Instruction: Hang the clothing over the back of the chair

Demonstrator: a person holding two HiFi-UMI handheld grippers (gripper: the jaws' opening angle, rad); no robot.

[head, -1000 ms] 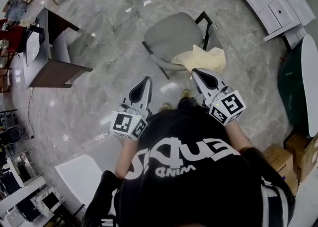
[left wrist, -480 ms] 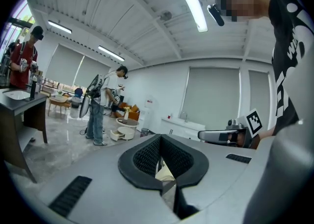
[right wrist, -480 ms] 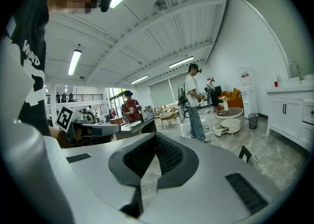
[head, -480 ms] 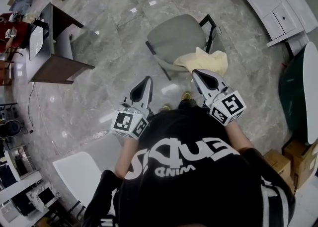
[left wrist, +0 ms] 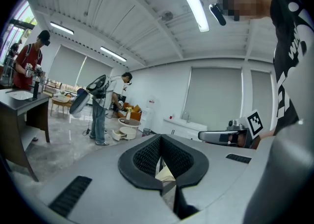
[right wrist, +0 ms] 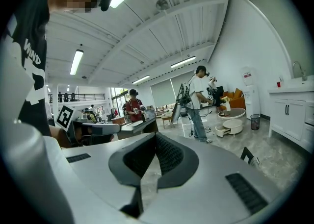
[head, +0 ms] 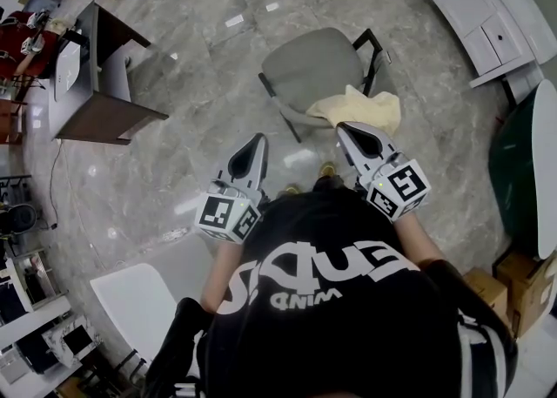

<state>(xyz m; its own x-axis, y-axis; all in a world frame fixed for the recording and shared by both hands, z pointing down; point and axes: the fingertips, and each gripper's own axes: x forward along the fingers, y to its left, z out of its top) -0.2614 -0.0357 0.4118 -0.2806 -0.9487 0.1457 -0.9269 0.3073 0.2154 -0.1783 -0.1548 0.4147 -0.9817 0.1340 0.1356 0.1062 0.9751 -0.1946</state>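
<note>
I hold both tongs out in front of me, nearly level, above the marble floor (head: 187,157). My left tongs (head: 251,152) are closed, tips together, with nothing gripped. Looking along them (left wrist: 160,142), I can see only a sliver of the yellow clothing (left wrist: 165,173) through the slit behind the tips. My right tongs (head: 359,137) are closed and empty in the same way, their ribbed pads meeting at the front (right wrist: 154,139).

The clothing (head: 361,109) lies in a crumpled heap on the near right corner of the grey chair (head: 309,65), just beyond the tip of my right tongs and apart from both pairs. A dark wooden desk (head: 100,83) stands well off to my left.
</note>
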